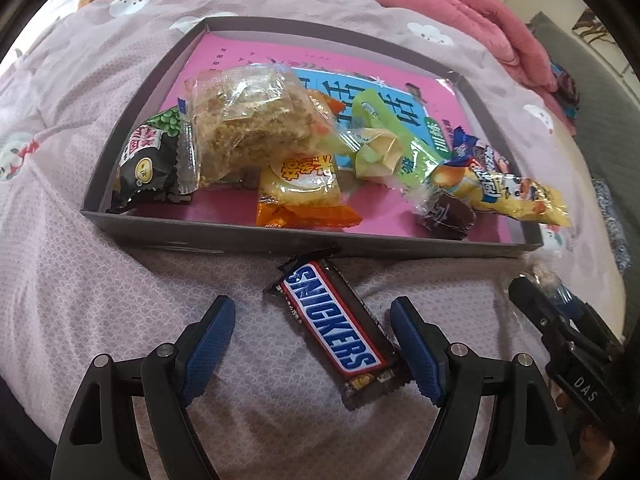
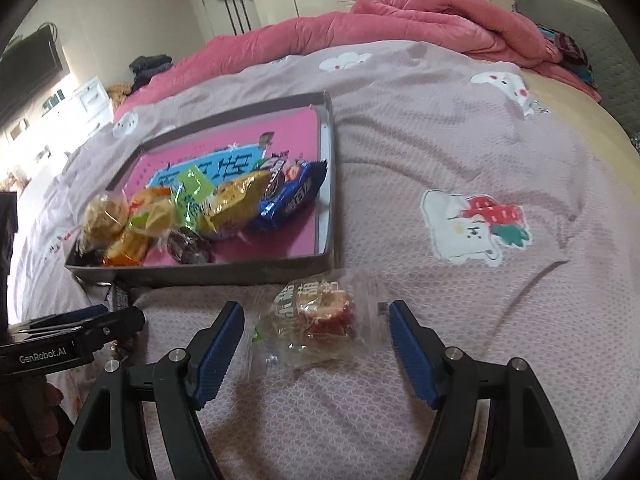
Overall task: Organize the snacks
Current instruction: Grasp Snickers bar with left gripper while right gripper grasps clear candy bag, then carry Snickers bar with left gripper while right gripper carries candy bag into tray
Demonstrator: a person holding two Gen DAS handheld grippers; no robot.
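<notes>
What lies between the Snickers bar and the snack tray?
Only bare bedspread separates the Snickers bar from the tray, seen in the left wrist view.

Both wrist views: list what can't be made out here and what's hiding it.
- Black pea packet, left wrist view: right side hidden under the clear-wrapped cake.
- Tray printed base: mostly covered by snacks in both views.
- Snickers bar, right wrist view: nearly all hidden behind the left gripper.
- Clear-wrapped snack, right wrist view: label blurred, unreadable.
- Right gripper, left wrist view: fingertips cut off, opening unclear there.
</notes>
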